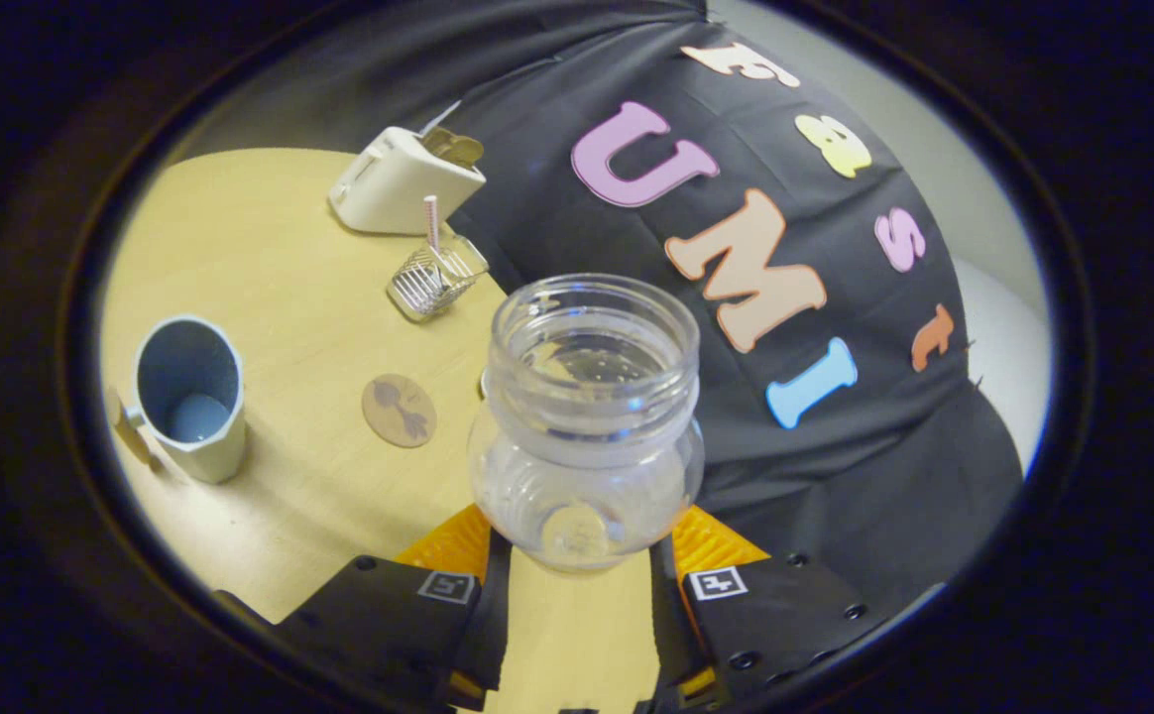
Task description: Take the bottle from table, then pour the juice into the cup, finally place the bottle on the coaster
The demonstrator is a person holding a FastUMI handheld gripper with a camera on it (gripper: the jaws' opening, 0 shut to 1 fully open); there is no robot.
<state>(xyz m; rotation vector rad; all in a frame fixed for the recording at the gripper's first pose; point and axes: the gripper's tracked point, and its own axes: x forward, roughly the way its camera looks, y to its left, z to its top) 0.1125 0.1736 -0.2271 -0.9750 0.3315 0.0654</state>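
Gripper view. Item: clear bottle (587, 426), frame centre, cap off, clamped between both fingers of the claw (577, 555), raised above the desk (270, 268). Cup (192, 397), lower left, upright, well apart. Coaster (399, 410) between cup and bottle, bare. Toaster (401, 180) and wire basket (430, 280), upper left. Step judged: bottle taken; carrying toward pour. Next: bring mouth over cup, tilt.

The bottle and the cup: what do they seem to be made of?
The bottle, held between the gripper fingers, looks like clear glossy plastic, see-through with ribbed walls. The cup looks like matte plastic or ceramic, opaque, pale outside, blue-grey inside.
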